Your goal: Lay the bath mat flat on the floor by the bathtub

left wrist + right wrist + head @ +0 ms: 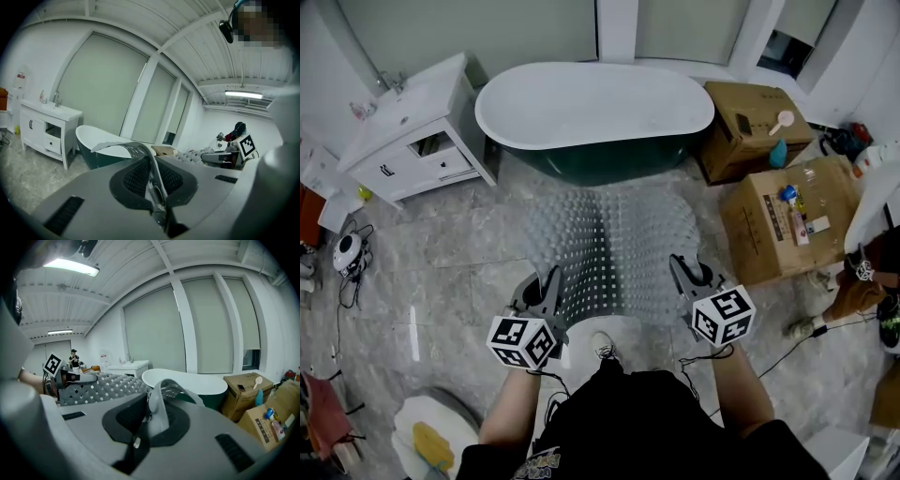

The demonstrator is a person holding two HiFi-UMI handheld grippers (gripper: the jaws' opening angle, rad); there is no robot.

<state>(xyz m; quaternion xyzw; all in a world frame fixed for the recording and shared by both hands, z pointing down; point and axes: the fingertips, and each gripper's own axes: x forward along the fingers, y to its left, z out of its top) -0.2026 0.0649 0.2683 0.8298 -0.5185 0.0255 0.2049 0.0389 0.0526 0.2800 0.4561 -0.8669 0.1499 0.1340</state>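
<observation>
The grey perforated bath mat [609, 246] hangs stretched between my two grippers, and its far end reaches toward the bathtub [595, 98], white inside and dark green outside. My left gripper [551, 281] is shut on the mat's near left corner. My right gripper [682, 270] is shut on the near right corner. In the left gripper view the jaws [152, 174] pinch a thin fold of mat [133, 149], with the tub [91, 139] behind. In the right gripper view the jaws [152, 414] clamp a curled mat edge [161, 392], and the mat [101, 386] runs left.
A white vanity cabinet [412, 131] stands left of the tub. Two cardboard boxes [755, 117] [783, 220] with small items sit to its right. A person [862, 281] crouches at the right edge. Cables lie on the marble floor [459, 253]. My shoe [605, 349] is under the mat's near edge.
</observation>
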